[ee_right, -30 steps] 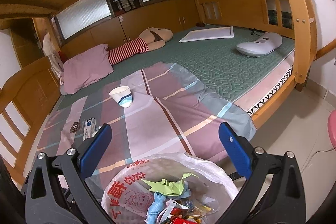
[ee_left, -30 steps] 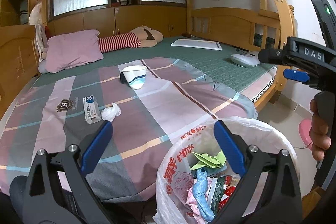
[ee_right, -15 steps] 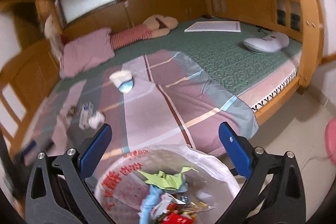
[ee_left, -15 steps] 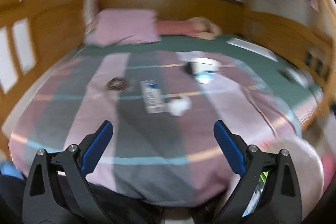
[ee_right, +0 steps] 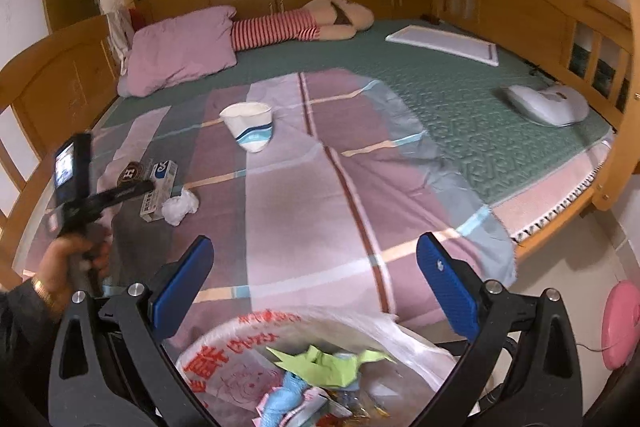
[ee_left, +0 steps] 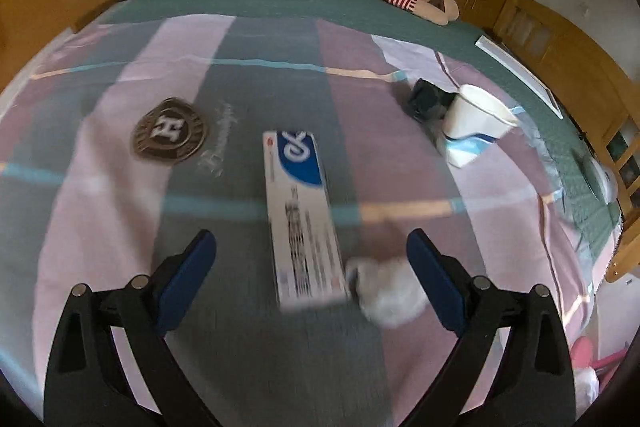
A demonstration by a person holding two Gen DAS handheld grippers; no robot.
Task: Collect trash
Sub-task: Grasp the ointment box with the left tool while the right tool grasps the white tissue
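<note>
Presently | left gripper (ee_left: 310, 259) fingers spread, straddling toothpaste box (ee_left: 300, 215) for pickup | right gripper (ee_right: 314, 281) fingers spread, empty, over trash bag (ee_right: 248, 359)

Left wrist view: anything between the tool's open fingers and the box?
No, just bare blanket. The box and tissue wad lie ahead of the left tool.

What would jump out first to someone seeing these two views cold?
The left gripper, jaws wide, hangs low over a white and blue box on the striped blanket, with a crumpled tissue touching the box's near right corner. Further right lies a tipped paper cup. In the right wrist view, the open right gripper sits above a trash bag already holding green paper and wrappers.
</note>
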